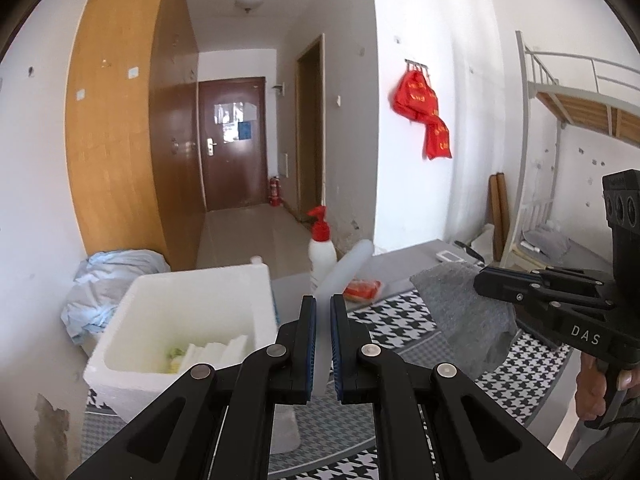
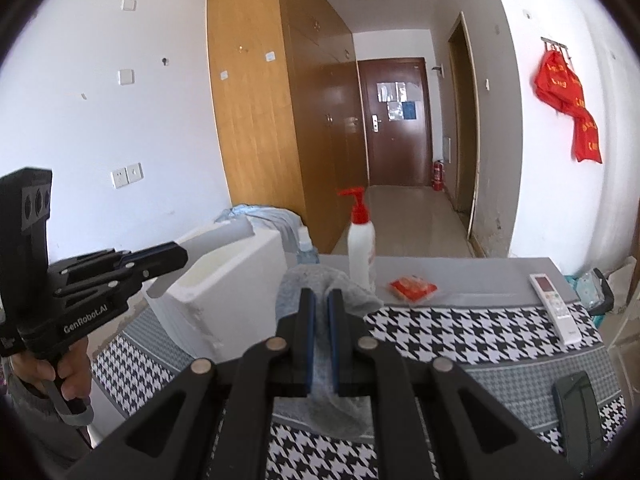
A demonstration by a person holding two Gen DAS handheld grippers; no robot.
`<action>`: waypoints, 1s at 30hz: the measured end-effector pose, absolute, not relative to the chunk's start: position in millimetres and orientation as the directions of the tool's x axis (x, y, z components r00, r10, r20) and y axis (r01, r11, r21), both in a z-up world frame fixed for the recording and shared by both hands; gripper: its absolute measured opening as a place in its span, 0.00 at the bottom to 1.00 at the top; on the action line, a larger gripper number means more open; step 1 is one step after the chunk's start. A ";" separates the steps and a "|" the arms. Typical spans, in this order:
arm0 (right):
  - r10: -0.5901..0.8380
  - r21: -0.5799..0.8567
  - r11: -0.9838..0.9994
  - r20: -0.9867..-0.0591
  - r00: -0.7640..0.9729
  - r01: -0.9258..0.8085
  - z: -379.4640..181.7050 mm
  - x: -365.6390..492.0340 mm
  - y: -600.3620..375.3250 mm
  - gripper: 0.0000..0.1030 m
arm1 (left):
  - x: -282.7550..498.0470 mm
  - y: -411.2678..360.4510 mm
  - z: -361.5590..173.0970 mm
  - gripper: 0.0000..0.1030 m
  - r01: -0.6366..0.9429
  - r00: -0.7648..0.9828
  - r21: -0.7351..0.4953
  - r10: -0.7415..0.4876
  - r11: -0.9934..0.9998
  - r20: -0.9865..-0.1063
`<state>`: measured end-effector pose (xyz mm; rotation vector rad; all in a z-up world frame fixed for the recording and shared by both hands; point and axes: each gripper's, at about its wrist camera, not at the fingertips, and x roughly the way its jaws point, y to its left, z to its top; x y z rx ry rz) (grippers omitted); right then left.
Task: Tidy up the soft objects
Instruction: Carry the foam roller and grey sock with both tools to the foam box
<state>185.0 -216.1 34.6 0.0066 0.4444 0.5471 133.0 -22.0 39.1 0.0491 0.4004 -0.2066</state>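
My left gripper [image 1: 323, 300] is shut on a thin white foam sheet [image 1: 344, 276], seen edge-on, that slants up and to the right from its jaws. Just to its left stands an open white foam box [image 1: 132, 344] with white pieces inside. In the right wrist view the left gripper [image 2: 182, 256] holds that foam sheet [image 2: 224, 236] over the foam box [image 2: 240, 276]. My right gripper [image 2: 320, 294] is shut on a grey cloth [image 2: 320, 280], which droops below the jaws. From the left wrist view the right gripper [image 1: 480, 280] holds the grey cloth [image 1: 468, 312] above the table.
The table carries a houndstooth cover [image 2: 460, 332]. On it stand a white pump bottle with a red top [image 2: 360, 248], a red packet [image 2: 412, 286], a white remote [image 2: 554, 306] and a dark phone [image 2: 576, 404]. Blue bedding [image 1: 108, 280] lies behind the box.
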 end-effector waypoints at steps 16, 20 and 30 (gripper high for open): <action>0.545 0.122 0.829 -0.394 0.740 -0.546 48.4 194.9 -180.2 0.09 | 135.4 8.5 48.6 0.08 0.109 0.927 -0.007 -0.105 0.994 -0.361; 0.554 0.124 0.823 -0.395 0.733 -0.555 49.1 196.7 -171.6 0.09 | 137.4 16.7 49.3 0.08 0.076 0.931 -0.003 -0.072 0.997 -0.357; 0.579 0.118 0.802 -0.397 0.712 -0.586 50.5 199.0 -149.2 0.09 | 149.2 36.9 40.4 0.08 -0.006 0.922 -0.017 -0.001 1.000 -0.388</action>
